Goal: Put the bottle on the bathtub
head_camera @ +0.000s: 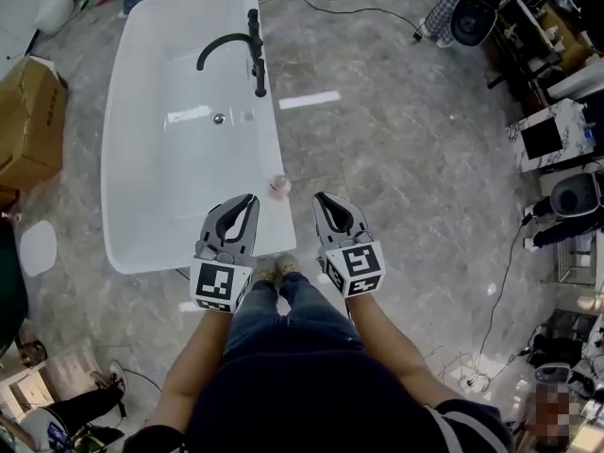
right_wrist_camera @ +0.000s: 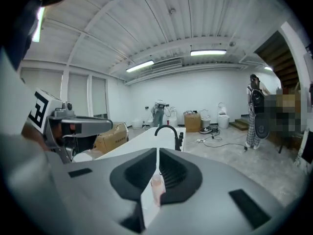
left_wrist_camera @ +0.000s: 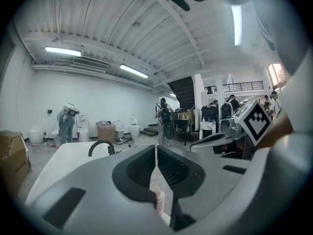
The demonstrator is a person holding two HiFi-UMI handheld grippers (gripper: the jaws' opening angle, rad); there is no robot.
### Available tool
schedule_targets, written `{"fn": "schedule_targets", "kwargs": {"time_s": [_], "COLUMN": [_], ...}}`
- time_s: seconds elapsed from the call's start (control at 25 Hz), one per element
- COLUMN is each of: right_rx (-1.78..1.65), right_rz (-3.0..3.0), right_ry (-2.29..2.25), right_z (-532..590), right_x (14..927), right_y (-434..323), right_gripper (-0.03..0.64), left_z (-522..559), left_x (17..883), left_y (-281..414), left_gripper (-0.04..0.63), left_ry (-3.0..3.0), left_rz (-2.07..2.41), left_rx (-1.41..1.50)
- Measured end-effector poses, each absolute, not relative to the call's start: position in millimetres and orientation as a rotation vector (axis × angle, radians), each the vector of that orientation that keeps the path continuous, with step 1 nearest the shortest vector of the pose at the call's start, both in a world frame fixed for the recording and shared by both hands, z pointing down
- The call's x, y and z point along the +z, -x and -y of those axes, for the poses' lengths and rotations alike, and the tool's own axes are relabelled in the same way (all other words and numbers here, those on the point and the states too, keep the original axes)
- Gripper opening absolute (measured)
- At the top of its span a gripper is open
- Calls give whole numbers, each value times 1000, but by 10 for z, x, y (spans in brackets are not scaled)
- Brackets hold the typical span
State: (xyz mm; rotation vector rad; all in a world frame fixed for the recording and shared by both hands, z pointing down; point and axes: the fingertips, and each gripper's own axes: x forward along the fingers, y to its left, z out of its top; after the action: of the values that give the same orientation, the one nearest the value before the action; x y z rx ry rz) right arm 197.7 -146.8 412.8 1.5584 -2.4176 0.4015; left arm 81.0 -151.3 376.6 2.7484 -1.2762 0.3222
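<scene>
A small pinkish bottle stands upright on the near right rim of the white bathtub. Both grippers hover in front of it, apart from it, over the person's knees. My left gripper has its jaws together with nothing in them, and my right gripper is shut and empty too. In the left gripper view the shut left gripper shows a sliver of the bottle below the tips. In the right gripper view the bottle shows under the shut right gripper.
A black arched faucet stands on the tub's far right rim. A cardboard box lies left of the tub. Cables, chairs and equipment fill the right side. The person's shoes stand beside the tub's near corner.
</scene>
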Motion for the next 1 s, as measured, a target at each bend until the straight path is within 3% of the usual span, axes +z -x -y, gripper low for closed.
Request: {"fn": "schedule_targets", "kwargs": {"time_s": [0.56, 1.0], "right_rx": [-128, -231], "right_rz": [2484, 2534], "right_ry": [-1849, -1802], "right_z": [1457, 1322], "right_x": [1959, 1579], "right_y": [-2055, -1884], "right_gripper": [35, 35], "left_z": [1603, 1472], "left_x": [2152, 1727], "left_y": [-568, -415], "left_gripper": [34, 34], "left_ry": [-2760, -2722], "left_rz": [1620, 1714], "left_rx": [132, 77]}}
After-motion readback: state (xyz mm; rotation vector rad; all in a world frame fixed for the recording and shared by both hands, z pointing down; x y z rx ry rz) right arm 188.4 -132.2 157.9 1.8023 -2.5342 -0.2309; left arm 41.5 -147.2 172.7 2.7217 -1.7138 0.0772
